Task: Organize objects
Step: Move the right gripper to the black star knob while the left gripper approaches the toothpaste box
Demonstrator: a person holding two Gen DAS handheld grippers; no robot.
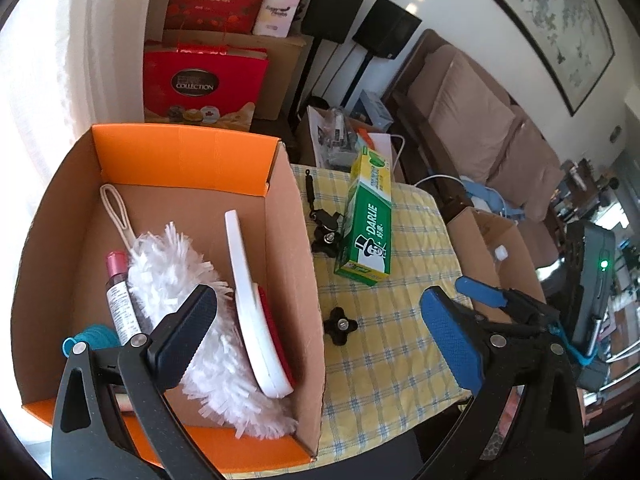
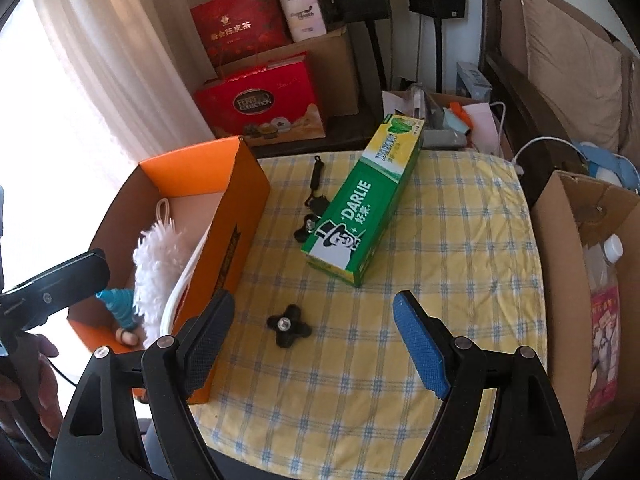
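Note:
An open orange cardboard box (image 1: 280, 208) (image 2: 244, 200) stands on the left of the yellow checked table (image 1: 384, 344) (image 2: 460, 240). Inside lie a white fluffy duster (image 1: 176, 272), a white and red brush (image 1: 256, 320), a pink tube (image 1: 120, 300) and teal string (image 1: 94, 336). On the cloth lie a green Darlie toothpaste box (image 1: 366, 220) (image 2: 364, 208), a black knob (image 1: 340, 325) (image 2: 289, 330) and a black clamp with strap (image 1: 326, 232) (image 2: 314, 200). My left gripper (image 1: 316, 332) is open, straddling the box's right wall. My right gripper (image 2: 316, 344) is open, low around the knob.
Red gift bags (image 1: 204, 80) (image 2: 260, 96) and cardboard boxes stand behind the table. A brown carton (image 2: 576, 280) with bottles stands at the right. A sofa (image 1: 480, 120) and clutter lie beyond. The right gripper's fingers (image 1: 484, 294) show in the left view.

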